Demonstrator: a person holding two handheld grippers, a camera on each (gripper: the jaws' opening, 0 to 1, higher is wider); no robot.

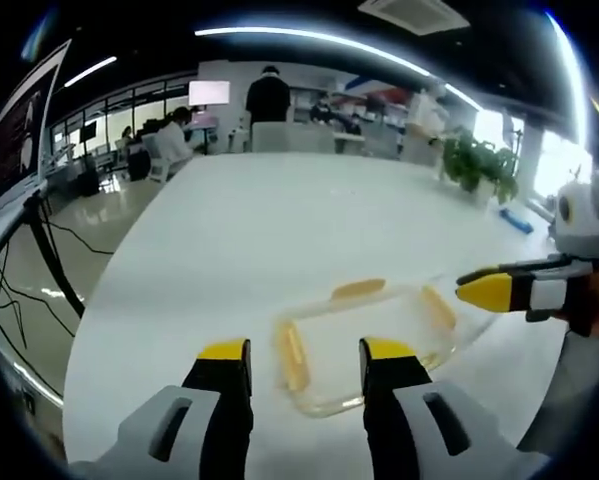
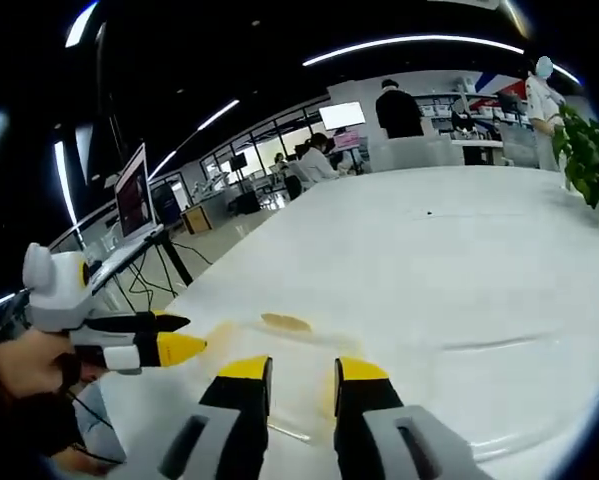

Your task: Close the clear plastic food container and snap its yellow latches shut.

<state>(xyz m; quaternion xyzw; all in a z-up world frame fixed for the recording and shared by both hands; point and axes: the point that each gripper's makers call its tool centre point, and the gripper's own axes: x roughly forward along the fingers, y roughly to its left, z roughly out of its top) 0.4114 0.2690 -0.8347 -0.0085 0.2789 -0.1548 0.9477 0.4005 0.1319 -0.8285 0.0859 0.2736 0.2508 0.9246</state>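
The clear container [image 1: 364, 345] with yellow latches [image 1: 294, 357] lay on the white tabletop [image 1: 249, 250]; both grippers' jaws stood released, grasping nothing.

Item: our left gripper [image 1: 304, 360]. Two black jaws capped with yellow tips, each seated in a light grey moulded shell with a dark slot.

Item: our right gripper [image 2: 304, 380]. Same build: black jaws, yellow tips, grey slotted shells. In the left gripper view we see it side-on [image 1: 471, 288], with a pointed yellow tip, black-and-white banding behind it and a rounded white housing on top.

Item: our hand [image 2: 24, 365], wrapped around the left gripper's handle, above dark clothing.
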